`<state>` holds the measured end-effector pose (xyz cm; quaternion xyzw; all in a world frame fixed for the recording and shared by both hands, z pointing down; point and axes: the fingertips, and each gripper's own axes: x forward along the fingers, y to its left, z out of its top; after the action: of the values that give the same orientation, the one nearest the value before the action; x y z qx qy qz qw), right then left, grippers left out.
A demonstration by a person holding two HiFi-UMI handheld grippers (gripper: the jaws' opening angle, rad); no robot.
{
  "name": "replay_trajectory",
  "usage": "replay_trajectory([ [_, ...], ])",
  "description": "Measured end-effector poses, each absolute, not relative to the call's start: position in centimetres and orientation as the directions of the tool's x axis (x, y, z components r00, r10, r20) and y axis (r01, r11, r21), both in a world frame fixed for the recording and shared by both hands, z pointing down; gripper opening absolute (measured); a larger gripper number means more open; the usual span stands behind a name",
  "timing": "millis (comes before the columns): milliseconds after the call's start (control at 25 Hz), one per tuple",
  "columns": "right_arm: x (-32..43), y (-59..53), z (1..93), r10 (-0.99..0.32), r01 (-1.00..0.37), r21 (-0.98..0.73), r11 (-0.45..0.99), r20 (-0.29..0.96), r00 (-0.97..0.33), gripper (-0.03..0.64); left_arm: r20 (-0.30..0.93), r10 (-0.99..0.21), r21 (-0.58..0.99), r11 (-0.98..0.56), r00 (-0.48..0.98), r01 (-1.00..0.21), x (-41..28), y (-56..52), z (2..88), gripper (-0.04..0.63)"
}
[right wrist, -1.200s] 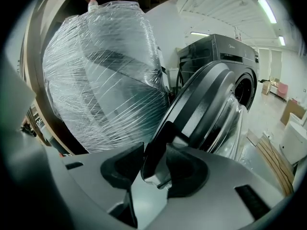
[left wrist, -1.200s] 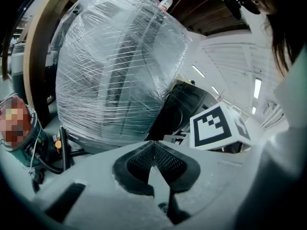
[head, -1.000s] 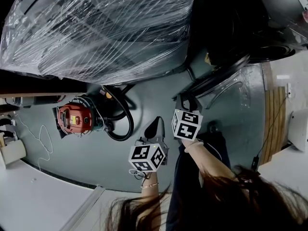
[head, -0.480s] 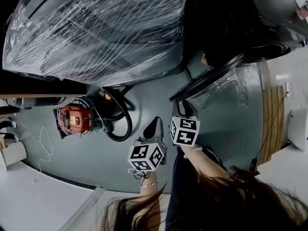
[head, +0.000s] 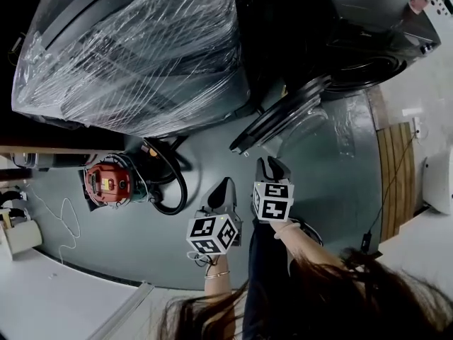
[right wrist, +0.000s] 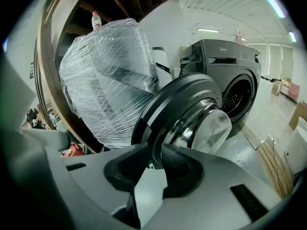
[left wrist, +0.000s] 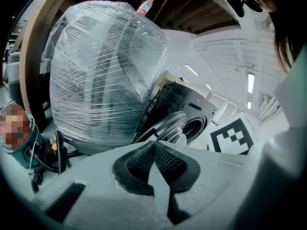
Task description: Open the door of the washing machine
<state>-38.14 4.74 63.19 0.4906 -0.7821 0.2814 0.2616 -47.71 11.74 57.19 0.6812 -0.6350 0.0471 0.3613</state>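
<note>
Black-rimmed round door [right wrist: 165, 104] stands open, glass [right wrist: 211, 128] seemingly domed.

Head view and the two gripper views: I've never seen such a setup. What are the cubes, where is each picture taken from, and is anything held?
A person holds a two-jaw gripper in each hand; the patterned cubes are part of them. The head view looks down from a camera on the person's head. Each gripper view comes from a camera riding on that gripper, looking along its jaws. On the floor stand a washing machine with its door open, a plastic-wrapped appliance and a red vacuum cleaner. The left gripper is shut, empty. On the right gripper the jaws have just been closing but stand apart, gripping nothing; the door lies beyond them.
</note>
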Motion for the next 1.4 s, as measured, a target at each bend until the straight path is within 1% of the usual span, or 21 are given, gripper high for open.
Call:
replay_trajectory([
  [560,-29.7,8.1,58.6,-0.636,-0.887,-0.140,0.441,0.649,-0.418,0.049,0.497,-0.845,0.392,0.016,0.197,-0.920,-39.5,14.1,51.8,0.015],
  [760,-26.2,9.3,56.5,-0.646,-0.889,-0.137,0.436,0.640,-0.416,0.046,0.488,-0.848,0.388,-0.004,0.209,-0.922,-36.3,15.2,50.0,0.015],
  [1080,-21.4,11.5,53.5,-0.667,-0.895,-0.129,0.427,0.623,-0.408,0.032,0.473,-0.856,0.375,-0.019,0.209,-0.927,-33.2,16.7,47.0,0.015],
  [1400,-16.3,12.3,50.6,-0.711,-0.908,-0.136,0.395,0.581,-0.397,0.018,0.471,-0.856,0.345,-0.043,0.212,-0.938,-29.5,17.2,44.3,0.015],
])
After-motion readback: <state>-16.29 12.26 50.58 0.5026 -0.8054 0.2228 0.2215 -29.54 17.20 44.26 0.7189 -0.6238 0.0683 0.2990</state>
